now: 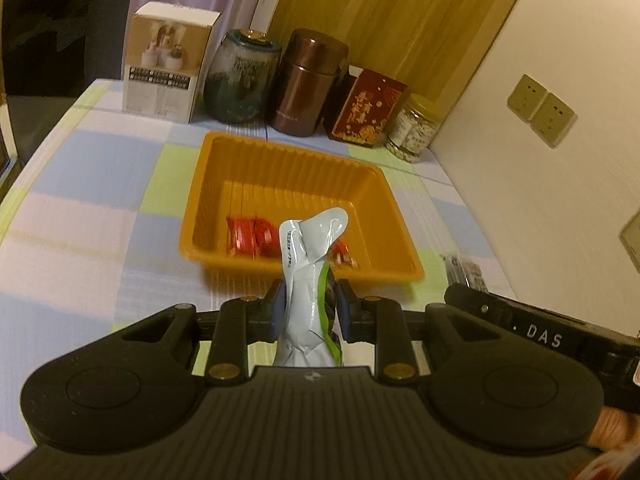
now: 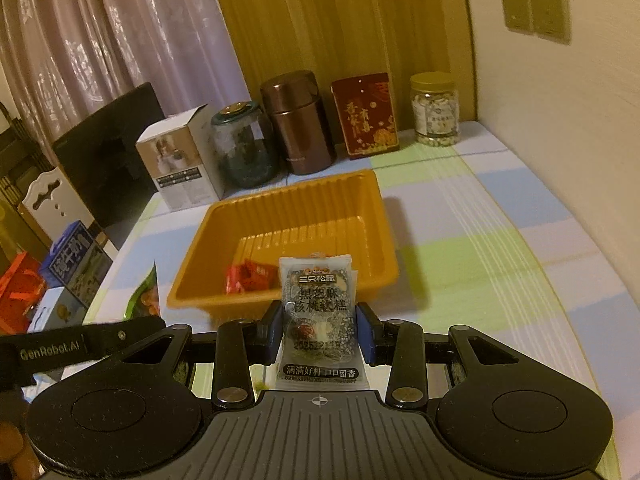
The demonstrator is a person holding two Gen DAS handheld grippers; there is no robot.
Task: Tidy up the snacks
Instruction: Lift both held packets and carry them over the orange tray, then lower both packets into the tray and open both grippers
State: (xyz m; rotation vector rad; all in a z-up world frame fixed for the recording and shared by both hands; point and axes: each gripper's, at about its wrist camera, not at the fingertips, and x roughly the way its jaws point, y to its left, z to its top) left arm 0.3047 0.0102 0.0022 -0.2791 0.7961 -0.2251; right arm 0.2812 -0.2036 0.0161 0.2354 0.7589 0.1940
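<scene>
while both packets hung short of the tray [image 1: 208, 216], my left gripper [image 1: 310, 304] was clenched on a crumpled silver pouch [image 1: 308, 280], and my right gripper [image 2: 318, 320] pinched a clear sesame cake packet [image 2: 318, 304]. beyond the fingertips lay red sweets [image 1: 252, 236]. to do it well, i judged each should clear the near rim before letting go, landing beside the sweets.

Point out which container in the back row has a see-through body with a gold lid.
The clear jar at the row's right end, beside the red box; pale pieces show through it, unlike the opaque brown canister.
</scene>
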